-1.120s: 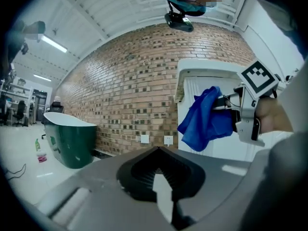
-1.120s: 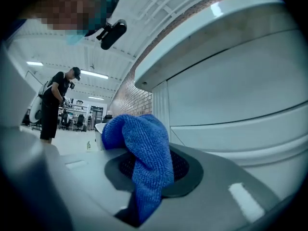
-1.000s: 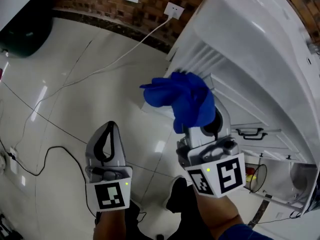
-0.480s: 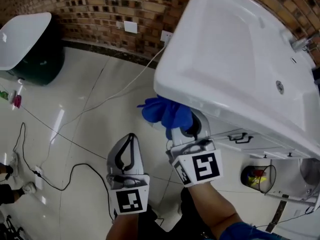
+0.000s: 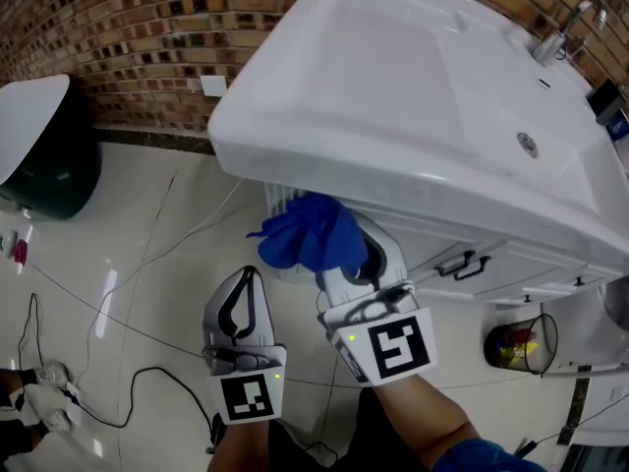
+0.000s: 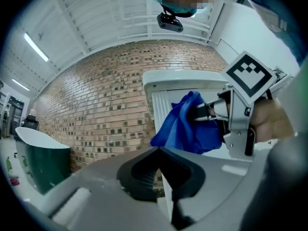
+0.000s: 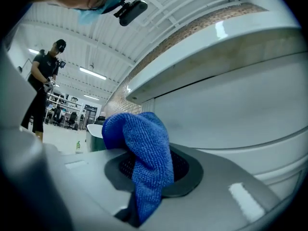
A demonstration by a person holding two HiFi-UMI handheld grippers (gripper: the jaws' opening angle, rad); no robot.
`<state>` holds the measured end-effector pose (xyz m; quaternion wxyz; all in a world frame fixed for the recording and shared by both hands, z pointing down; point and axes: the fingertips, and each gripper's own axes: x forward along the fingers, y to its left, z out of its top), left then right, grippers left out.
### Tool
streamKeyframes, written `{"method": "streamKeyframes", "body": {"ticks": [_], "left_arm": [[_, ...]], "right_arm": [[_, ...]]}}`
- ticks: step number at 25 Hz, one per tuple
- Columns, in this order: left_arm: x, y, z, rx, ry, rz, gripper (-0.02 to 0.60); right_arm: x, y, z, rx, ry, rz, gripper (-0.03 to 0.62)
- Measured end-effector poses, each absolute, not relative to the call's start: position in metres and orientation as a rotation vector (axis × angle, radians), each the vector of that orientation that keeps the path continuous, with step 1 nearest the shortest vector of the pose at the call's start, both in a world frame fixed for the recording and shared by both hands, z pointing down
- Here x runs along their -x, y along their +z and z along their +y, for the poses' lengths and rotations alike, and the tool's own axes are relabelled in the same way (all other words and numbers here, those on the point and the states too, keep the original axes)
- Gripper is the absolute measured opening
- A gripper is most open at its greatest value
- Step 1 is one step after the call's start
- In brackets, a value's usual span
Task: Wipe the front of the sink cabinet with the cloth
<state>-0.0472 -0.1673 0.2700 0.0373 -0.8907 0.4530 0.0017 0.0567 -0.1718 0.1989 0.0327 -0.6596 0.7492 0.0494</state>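
Note:
My right gripper (image 5: pixel 339 256) is shut on a bunched blue cloth (image 5: pixel 308 232) and holds it up against the left corner of the white sink cabinet (image 5: pixel 437 249), just under the basin's rim (image 5: pixel 295 170). In the right gripper view the cloth (image 7: pixel 137 129) droops over the closed jaws, with the cabinet front (image 7: pixel 231 109) close behind it. My left gripper (image 5: pixel 247 278) hangs beside it on the left, shut and empty, away from the cabinet. The left gripper view shows the cloth (image 6: pixel 185 126) against the cabinet's slatted side (image 6: pixel 166 100).
The white basin (image 5: pixel 393 77) with its faucet (image 5: pixel 555 32) overhangs the cabinet. Black door handles (image 5: pixel 462 264) sit further right. A mesh bin (image 5: pixel 516 347) stands at the right. Cables (image 5: pixel 147 347) cross the tiled floor. A dark tub (image 5: pixel 39 150) and a brick wall (image 5: pixel 128 37) lie to the left.
The head view has swung up, so the whole basin top now shows. The right gripper keeps the cloth by the cabinet's left corner under the rim. The left gripper stays alongside.

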Motion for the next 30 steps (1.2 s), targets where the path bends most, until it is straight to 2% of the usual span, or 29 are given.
{"method": "streamKeyframes", "body": {"ticks": [10,16,26,30], "left_arm": [[-0.025,0.297,-0.136,2.849,0.046,1.152,0.003],[-0.091,0.318,-0.101,2.787,-0.137,0.762,0.005],[-0.151,0.337,-0.063,2.854,-0.118,0.619,0.005],[-0.176,0.351,-0.051,2.873,-0.114,0.584,0.005]], "right_arm": [[-0.138,0.191,-0.114,2.131,0.248,2.176,0.063],[-0.195,0.188,-0.072,2.248,0.319,2.09,0.064],[-0.301,0.19,0.012,2.449,0.325,1.896,0.072],[-0.364,0.194,0.062,2.592,0.334,1.697,0.072]]}}
